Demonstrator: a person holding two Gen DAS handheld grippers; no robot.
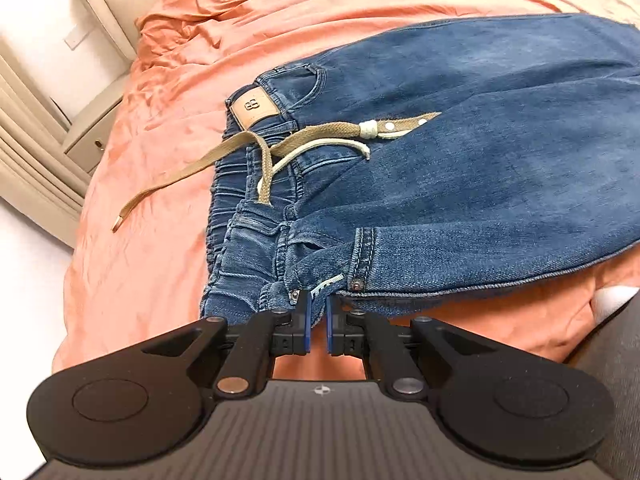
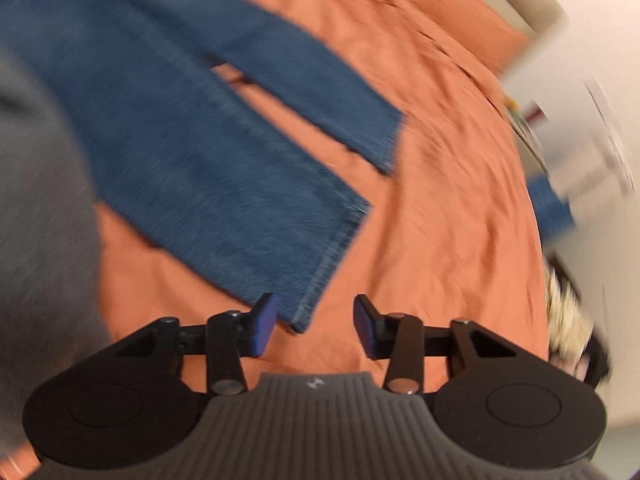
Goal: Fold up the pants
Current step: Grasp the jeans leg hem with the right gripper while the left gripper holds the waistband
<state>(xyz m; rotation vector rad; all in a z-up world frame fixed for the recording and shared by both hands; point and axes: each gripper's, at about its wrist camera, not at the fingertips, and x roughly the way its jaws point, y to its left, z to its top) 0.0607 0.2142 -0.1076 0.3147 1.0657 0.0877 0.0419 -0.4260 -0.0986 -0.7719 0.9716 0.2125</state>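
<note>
Tan waistband patch [image 1: 255, 107], mark unreadable

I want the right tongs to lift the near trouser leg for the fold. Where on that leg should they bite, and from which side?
Probably the hem corner of the near leg, approached from the open bedsheet side beyond the cuff. The leg lies flat, and that corner sits nearest the right tongs, which are open with the hem edge between their fingers, so sliding over the edge should catch both layers.
</note>
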